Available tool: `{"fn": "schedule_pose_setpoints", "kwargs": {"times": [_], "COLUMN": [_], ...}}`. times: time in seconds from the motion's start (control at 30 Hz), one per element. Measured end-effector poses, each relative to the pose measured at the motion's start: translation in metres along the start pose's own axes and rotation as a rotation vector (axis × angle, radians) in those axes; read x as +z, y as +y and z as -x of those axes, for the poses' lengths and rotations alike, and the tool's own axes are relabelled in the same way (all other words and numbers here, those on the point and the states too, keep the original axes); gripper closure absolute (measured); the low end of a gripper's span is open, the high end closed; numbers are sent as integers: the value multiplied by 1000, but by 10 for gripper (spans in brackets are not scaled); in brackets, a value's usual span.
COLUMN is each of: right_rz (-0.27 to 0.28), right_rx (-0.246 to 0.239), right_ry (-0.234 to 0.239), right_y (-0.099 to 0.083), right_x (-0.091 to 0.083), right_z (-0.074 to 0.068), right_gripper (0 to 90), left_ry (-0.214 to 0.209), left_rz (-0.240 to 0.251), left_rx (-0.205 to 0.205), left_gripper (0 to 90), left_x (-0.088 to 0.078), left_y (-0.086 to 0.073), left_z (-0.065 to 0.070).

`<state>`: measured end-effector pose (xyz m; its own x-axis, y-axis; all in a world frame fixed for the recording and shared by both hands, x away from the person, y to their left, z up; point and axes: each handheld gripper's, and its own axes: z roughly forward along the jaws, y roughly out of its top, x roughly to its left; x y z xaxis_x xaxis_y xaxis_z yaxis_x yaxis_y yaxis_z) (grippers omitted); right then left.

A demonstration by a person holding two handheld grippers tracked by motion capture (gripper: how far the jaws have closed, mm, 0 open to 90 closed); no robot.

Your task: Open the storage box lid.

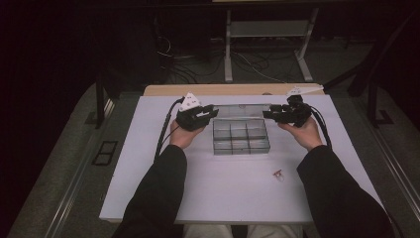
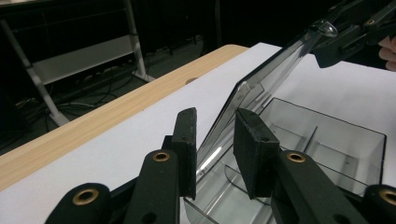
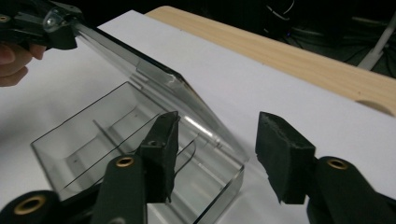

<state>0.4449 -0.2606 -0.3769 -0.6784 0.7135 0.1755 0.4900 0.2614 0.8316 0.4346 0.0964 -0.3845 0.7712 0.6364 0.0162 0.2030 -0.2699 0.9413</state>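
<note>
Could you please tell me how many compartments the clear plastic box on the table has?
6. The clear plastic box shows three compartments in its far row and three in its near row, under the raised lid.

One camera hangs above the person's side of the tabletop [image 1: 237, 198], looking forward and down from well back, taking in the whole white surface and the dark floor beyond. Two others ride close: one on the left hand-held gripper [image 1: 212, 112], one on the right hand-held gripper [image 1: 267, 113], each peering low along its own jaws. All three share the clear compartment box [image 1: 241, 137] and its raised lid [image 2: 261, 86].
</note>
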Motion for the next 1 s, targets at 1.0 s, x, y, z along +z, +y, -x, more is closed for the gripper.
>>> {"fn": "schedule_pose_setpoints", "kwargs": {"times": [1.0], "right_rz": [50], "right_rx": [53], "right_ry": [37], "right_y": [-9], "right_x": [36], "right_z": [28], "right_gripper": [738], "left_ry": [14], "left_rz": [9], "left_rx": [-170], "left_gripper": [797], "left_x": [28], "left_y": [-14], "left_z": [-29]}}
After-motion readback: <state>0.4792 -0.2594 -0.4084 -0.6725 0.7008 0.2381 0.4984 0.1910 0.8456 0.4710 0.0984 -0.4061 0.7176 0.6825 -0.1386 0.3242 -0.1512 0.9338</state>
